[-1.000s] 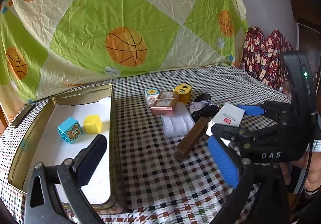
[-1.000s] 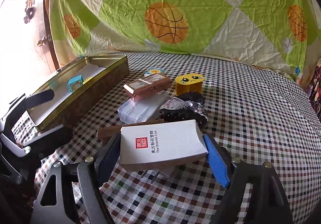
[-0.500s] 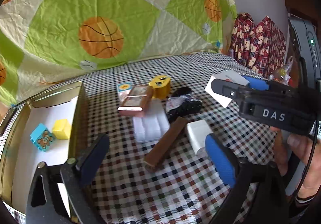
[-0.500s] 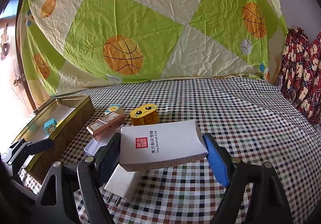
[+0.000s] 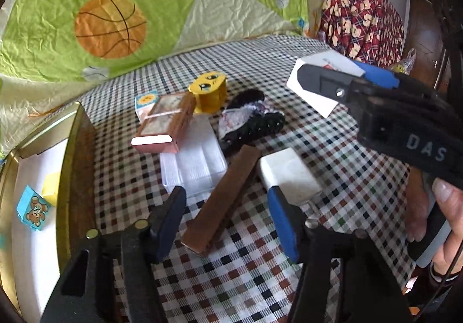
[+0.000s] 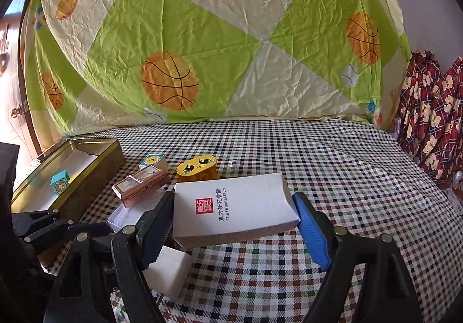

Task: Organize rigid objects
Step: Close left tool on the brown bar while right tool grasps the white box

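Note:
My left gripper (image 5: 225, 221) hangs low over the checked cloth, and its jaws are closing. A brown bar (image 5: 225, 195) lies between the black and blue pads, which stand apart from it. A white adapter (image 5: 289, 172) lies just beyond the blue pad. My right gripper (image 6: 231, 207) is shut on a white card box (image 6: 231, 207) with a red seal, held above the table. In the left wrist view it appears at the upper right as the white card box (image 5: 318, 86).
A gold tin tray (image 5: 72, 155) at the left holds a blue bear block (image 5: 31, 210) and a yellow block (image 5: 50, 190). Behind the bar lie a clear plastic case (image 5: 196, 161), a rose-gold case (image 5: 162, 126), a yellow face box (image 5: 208, 91), a sun block (image 5: 146, 101) and a black hair clip (image 5: 251, 120).
My left gripper has swung right, from over the tray to over the brown bar, and its jaws have narrowed. The right gripper has lifted the white box, uncovering the white adapter.

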